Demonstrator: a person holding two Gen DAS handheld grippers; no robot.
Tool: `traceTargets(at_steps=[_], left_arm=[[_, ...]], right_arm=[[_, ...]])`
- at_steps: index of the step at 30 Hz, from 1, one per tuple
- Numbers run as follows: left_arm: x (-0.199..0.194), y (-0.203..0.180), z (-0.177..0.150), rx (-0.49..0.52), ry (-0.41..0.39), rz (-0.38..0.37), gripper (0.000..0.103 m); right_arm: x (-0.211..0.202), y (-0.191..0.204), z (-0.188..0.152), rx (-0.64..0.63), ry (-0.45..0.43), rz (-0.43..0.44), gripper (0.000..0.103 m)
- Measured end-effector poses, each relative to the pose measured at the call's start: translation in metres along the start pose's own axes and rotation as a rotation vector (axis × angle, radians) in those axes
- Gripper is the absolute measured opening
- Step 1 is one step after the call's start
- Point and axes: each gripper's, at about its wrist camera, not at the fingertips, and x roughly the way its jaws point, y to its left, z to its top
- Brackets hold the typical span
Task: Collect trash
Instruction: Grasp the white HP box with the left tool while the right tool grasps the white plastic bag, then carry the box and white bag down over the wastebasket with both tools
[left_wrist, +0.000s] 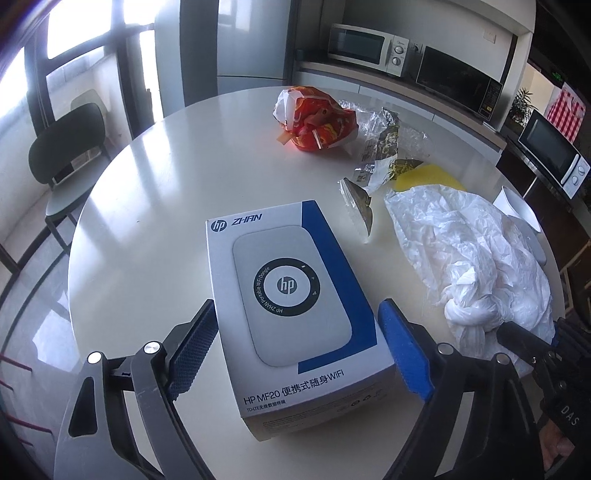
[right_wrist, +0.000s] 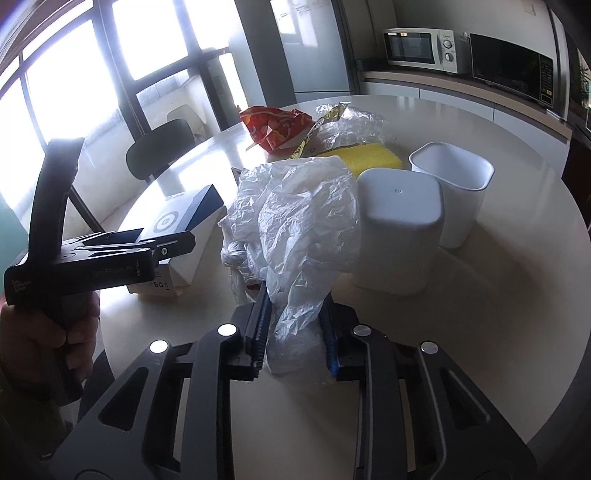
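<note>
Round white table seen from two hand-held grippers. Left of the crumpled plastic bag, the left gripper straddles a blue-and-white box, jaws apart, pads not yet pressing. The right gripper is clamped on the bag's near edge. Right of the bag stand two white bins. Squeeze the box squarely at mid-length before lifting

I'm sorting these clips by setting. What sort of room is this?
Probably an office pantry or break room: two microwaves on counters, a tall fridge, and a round white table with a chair.
</note>
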Motion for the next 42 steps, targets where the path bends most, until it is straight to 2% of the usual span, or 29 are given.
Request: traceTargets(at_steps=[4,10,19,24,31,37,42], left_arm=[[-0.008,0.012,-0.005,-0.022,-0.004,-0.024,0.080],[-0.011,0.017,-0.011,-0.011,0.002,-0.021,0.080],[-0.007,0.001,-0.017,0.059,-0.011,0.053,0.083],[-0.009,-0.001,-0.021,0.080,-0.050,0.067,0.078],[-0.034,0.009,-0.030,0.044,-0.115,0.029,0.076],[-0.067,0.027,-0.047,-0.014,-0.157,-0.048,0.076],[-0.090,0.026,-0.067,0.005,-0.166,-0.096,0.076]], right_arm=[[-0.005,0.006,-0.005,-0.006,-0.023,0.001,0.017],[-0.008,0.014,-0.012,-0.006,-0.031,0.001,0.016],[-0.014,0.017,-0.015,-0.006,-0.030,-0.014,0.016],[-0.018,0.017,-0.017,-0.007,-0.038,-0.045,0.015],[-0.029,0.027,-0.028,0.006,-0.084,-0.047,0.013],[-0.043,0.035,-0.039,0.015,-0.103,-0.032,0.013],[-0.060,0.043,-0.050,0.005,-0.114,-0.008,0.013]])
